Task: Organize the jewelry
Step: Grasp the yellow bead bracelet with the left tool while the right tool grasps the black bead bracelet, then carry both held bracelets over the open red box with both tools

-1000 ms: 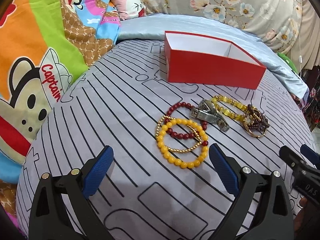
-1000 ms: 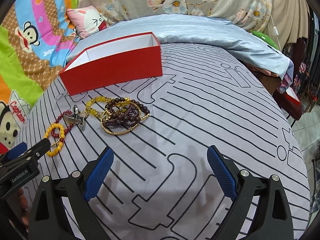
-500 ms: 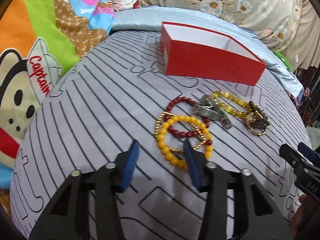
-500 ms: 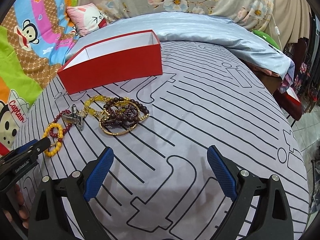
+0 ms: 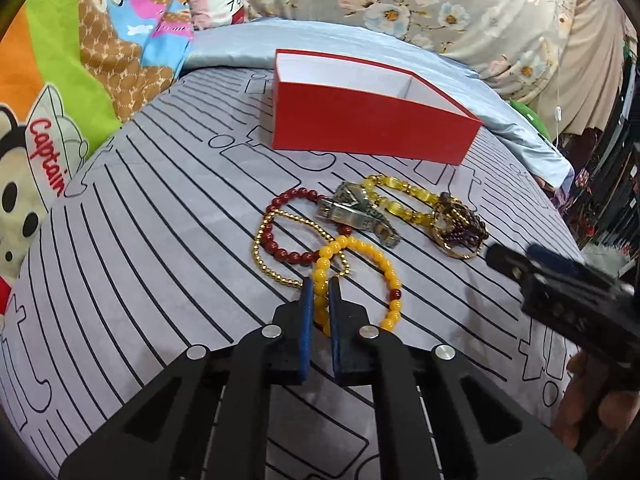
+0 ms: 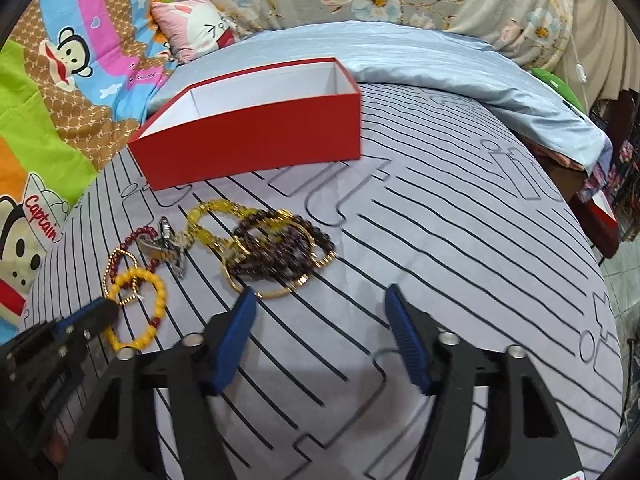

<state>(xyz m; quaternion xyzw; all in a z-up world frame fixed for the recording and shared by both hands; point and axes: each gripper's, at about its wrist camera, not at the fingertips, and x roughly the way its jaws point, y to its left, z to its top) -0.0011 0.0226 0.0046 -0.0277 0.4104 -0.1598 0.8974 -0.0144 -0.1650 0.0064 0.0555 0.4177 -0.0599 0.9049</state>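
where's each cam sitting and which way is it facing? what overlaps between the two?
Left wrist: on the left gripper, looking down and forward over the bed; its pads are shut on the yellow bead bracelet; the right gripper pokes in at right.
Right wrist: on the right gripper, same downward-forward aim from further right; its jaws are closing with nothing between them; the left gripper shows at lower left.
Shared: red box, jewelry pile, striped sheet.

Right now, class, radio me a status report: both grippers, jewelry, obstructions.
Left gripper shut on yellow bead bracelet. Right gripper closing, nothing between pads. Red box empty. Bracelet overlaps the gold bead chain.
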